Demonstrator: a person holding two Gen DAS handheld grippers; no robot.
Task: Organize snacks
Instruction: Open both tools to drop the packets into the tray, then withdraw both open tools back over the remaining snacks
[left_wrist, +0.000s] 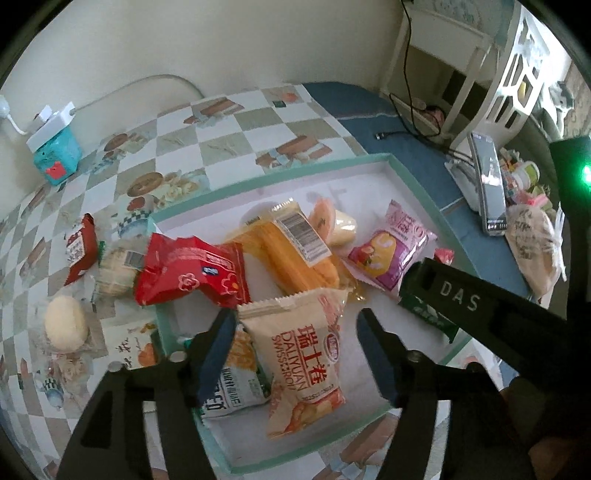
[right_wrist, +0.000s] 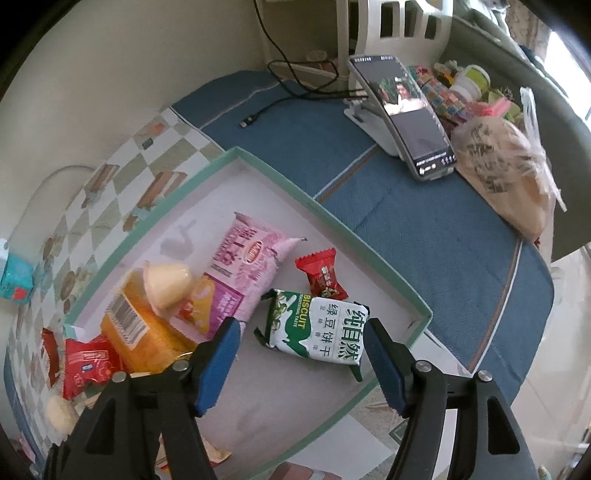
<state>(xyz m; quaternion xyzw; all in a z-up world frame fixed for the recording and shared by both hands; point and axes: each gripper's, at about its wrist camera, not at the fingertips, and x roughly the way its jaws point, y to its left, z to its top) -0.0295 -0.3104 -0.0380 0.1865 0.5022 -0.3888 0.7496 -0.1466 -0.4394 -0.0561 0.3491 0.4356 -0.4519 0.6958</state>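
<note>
Left wrist view looks steeply down into a shallow green-rimmed tray (left_wrist: 413, 177) on the bench, where the left tongs (left_wrist: 295, 354) stand parted around a cream Swiss-roll packet (left_wrist: 306, 365) lying flat near the tray's six o'clock edge; the pads sit either side of it without pressing, so nothing is gripped. A red packet (left_wrist: 192, 273) leans over the tray wall at nine o'clock, and a round bun (left_wrist: 66, 328) and a small red sachet (left_wrist: 79, 254) lie outside on the checked cloth (left_wrist: 236, 133). In the right wrist view the right tongs (right_wrist: 301, 363) are likewise open, straddling a green biscuit packet (right_wrist: 317, 328) that rests on the tray floor, with a red candy (right_wrist: 323, 275) at twelve o'clock of it and a pink packet (right_wrist: 247, 262) at ten o'clock. Both packets seem placed, so the sound move is probably to lift straight up, keeping the pads clear of the wrappers, then go for the strays outside the tray, pinching each across its narrow middle.
</note>
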